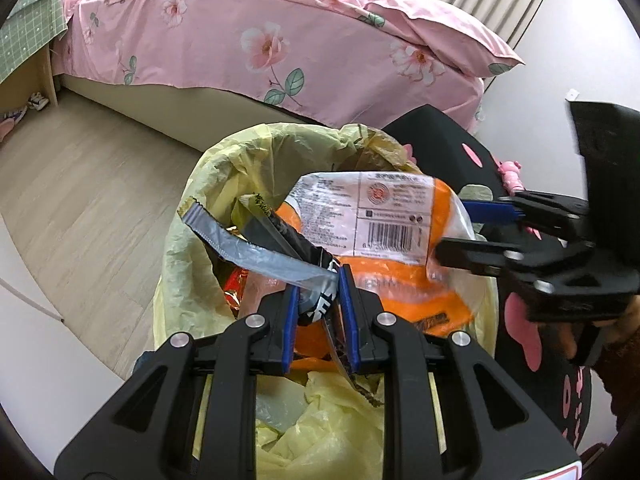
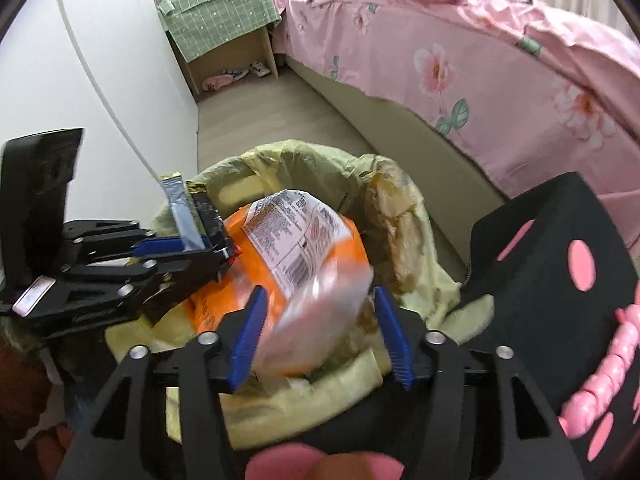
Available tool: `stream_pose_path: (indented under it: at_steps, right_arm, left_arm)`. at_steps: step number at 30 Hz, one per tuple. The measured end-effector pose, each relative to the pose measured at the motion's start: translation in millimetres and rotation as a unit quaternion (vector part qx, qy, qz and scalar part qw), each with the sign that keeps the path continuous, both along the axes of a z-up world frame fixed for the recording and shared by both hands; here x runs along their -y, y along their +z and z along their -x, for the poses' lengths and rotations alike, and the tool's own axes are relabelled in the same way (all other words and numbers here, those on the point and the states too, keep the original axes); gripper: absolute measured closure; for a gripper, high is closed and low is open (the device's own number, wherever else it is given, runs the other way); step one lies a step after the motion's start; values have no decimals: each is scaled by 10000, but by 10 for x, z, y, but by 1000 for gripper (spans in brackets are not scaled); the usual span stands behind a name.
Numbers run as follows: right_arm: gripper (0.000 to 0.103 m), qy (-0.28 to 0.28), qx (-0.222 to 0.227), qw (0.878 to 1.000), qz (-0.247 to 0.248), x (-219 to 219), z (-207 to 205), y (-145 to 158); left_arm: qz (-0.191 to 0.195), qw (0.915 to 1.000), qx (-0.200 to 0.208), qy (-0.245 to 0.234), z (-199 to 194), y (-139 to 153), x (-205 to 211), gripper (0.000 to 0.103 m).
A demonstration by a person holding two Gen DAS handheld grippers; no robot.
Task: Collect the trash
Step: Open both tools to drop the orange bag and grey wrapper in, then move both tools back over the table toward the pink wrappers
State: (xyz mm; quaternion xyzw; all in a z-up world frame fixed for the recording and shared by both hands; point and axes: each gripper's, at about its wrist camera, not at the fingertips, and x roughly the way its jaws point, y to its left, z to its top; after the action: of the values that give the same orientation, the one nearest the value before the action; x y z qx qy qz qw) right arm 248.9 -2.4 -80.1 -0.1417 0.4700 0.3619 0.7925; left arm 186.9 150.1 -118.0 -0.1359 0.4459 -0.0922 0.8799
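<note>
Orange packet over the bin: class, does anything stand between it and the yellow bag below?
Nothing visible does. The orange packet sits over the open mouth of the yellow bag, between the parted fingers of the right gripper. The left gripper pinches a silver-black wrapper beside it.

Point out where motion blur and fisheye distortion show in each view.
Left wrist view: right gripper smeared at its edge, orange wrapper label crisp, bed bowed by the lens. Right wrist view: the orange wrapper's clear end streaks between the fingers, left gripper sharp; dark vignette in both corners.

floor [image 1: 80, 184]: wood | on it: lined bin [image 1: 224, 168], bed [image 1: 240, 40], nightstand [image 2: 224, 56]
</note>
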Motion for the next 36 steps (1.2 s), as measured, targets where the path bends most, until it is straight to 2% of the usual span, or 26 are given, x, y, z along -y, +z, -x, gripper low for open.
stream_pose_path:
  at_steps: [2, 3, 4, 6, 10, 12, 16, 20, 23, 26, 30, 33, 36]
  right_arm:
    - [49, -85, 234, 9997, 4, 106, 65, 113]
    - [49, -122, 316, 9994, -35, 161, 88, 163]
    - [49, -161, 394, 9991, -79, 223, 110, 218]
    - [49, -287, 614, 9976, -150, 383, 186, 362]
    - [49, -519, 1036, 9930, -241, 742, 325, 629]
    - [49, -666, 1251, 9894, -303, 974, 437, 763]
    - [49, -1042, 1588, 9811, -380, 1492, 660, 958]
    - [49, -1618, 2005, 9658, -290, 2141, 968, 1105]
    - [49, -2042, 1967, 9585, -308, 2619, 1118, 1083]
    - [49, -2435, 1813, 9526, -182, 3033, 1274, 959]
    - [49, -2940, 1670, 9410, -126, 3481, 1523, 754]
    - [49, -3331, 1362, 9322, -383, 3781, 1673, 573]
    - [48, -3487, 1066, 9295, -559, 3923, 1809, 406]
  left_arm:
    - [42, 10000, 7, 35, 8, 31, -3, 84]
    - [68, 10000, 10, 43, 17, 48, -4, 79]
    - [110, 9999, 15, 29, 36, 90, -4, 71]
    - [102, 9999, 26, -10, 69, 146, 10, 62]
    - [-167, 9998, 81, 15, 178, 313, 87, 53]
    - [-281, 9995, 132, 104, 241, 405, 138, 52]
    - [-412, 9976, 498, 235, 400, 703, 367, 47]
    - [-234, 9961, 842, 111, 477, 922, 687, 35]
    - [-4, 9942, 1012, -367, 484, 991, 1069, 34]
    - [54, 9899, 1005, -1003, 444, 943, 1590, 22]
    - [107, 9762, 828, -2002, 424, 784, 2274, 21]
    - [-178, 9623, 650, -2637, 377, 605, 2762, 21]
    - [-707, 9453, 622, -3122, 308, 484, 3180, 21]
